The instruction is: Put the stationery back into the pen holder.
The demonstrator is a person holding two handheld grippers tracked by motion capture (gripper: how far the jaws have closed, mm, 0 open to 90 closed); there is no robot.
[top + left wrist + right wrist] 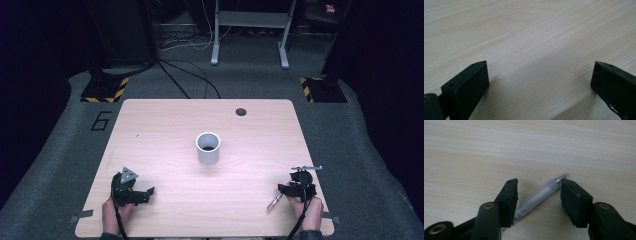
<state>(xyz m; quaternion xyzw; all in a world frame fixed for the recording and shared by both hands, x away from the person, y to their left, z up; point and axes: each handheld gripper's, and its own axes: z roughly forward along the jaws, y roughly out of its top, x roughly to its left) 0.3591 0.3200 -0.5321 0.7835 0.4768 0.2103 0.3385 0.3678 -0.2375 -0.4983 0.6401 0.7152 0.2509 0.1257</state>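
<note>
Pen between the right gripper's jaws, near the table's front right corner

High view: wooden table; white cup upright at its middle; left gripper near the front left corner; right gripper near the front right corner, pen lying at its tip. Left gripper view: jaws wide apart over bare wood, nothing between them. Right gripper view: jaws partly closed around the pen, which lies slantwise between them on the table, tip against one pad, barrel beside the other; no firm clamp evident.

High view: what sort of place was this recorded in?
Probably a lab or test room set up for recording: a wooden table on grey carpet, hazard-striped stand bases, loose cables and dark curtains around.
</note>
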